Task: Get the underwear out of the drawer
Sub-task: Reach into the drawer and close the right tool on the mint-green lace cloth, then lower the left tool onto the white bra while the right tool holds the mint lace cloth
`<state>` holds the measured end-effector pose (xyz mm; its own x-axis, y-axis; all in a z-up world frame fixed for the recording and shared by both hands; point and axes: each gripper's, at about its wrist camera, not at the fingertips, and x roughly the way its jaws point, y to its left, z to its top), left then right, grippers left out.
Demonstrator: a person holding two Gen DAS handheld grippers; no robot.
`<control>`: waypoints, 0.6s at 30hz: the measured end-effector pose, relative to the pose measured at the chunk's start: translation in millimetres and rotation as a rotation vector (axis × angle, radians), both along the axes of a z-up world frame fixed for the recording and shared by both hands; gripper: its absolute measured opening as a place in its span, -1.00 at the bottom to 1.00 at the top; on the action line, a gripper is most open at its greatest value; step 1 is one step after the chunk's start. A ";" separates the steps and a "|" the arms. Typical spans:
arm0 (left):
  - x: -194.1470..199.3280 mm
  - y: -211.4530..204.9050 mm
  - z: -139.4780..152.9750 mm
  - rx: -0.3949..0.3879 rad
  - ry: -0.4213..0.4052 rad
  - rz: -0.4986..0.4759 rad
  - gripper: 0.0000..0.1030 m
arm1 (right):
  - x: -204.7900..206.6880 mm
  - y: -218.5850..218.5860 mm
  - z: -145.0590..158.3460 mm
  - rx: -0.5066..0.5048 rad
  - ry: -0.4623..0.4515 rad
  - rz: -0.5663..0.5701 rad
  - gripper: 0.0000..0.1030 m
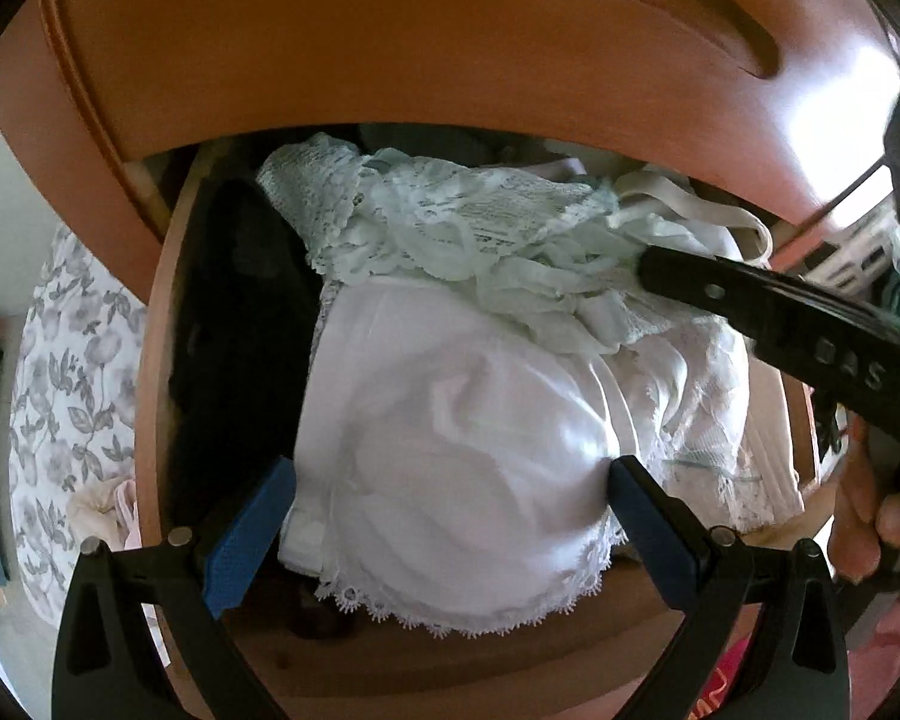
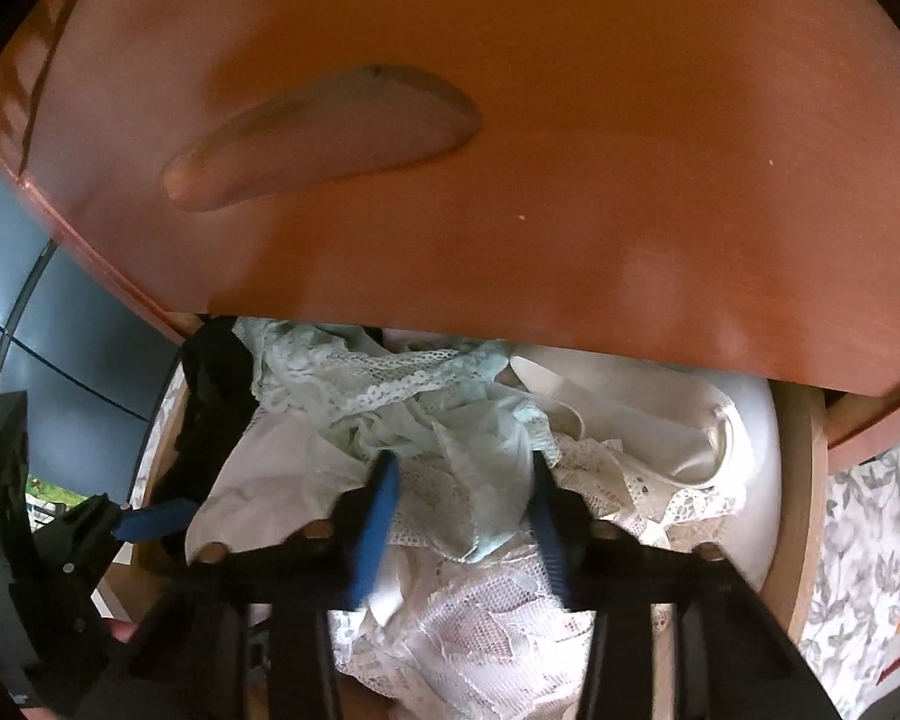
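the pale green lace underwear [image 2: 450, 456] lies on top of the heap in the open drawer [image 2: 801, 480], bunched between the right fingers [image 2: 459, 462], half closed round it. the left fingers [image 1: 453, 480] gape wide over the white piece [image 1: 450, 450].

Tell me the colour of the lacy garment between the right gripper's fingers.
Pale mint green lace garment, clearest in the right wrist view.

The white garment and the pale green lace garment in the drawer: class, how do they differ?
The white garment is smooth, lace only at its hem; the pale green lace garment is lacy and crumpled. The white one lies nearer the drawer's front, the green one farther back, partly on it. Both lie in the open drawer.
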<state>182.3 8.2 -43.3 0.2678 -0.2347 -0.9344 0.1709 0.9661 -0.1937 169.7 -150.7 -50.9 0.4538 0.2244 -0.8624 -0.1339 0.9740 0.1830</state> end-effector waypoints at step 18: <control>20.1 -17.8 2.7 -0.012 0.009 0.008 0.95 | -62.3 -54.0 48.4 0.127 -0.219 -0.035 -0.85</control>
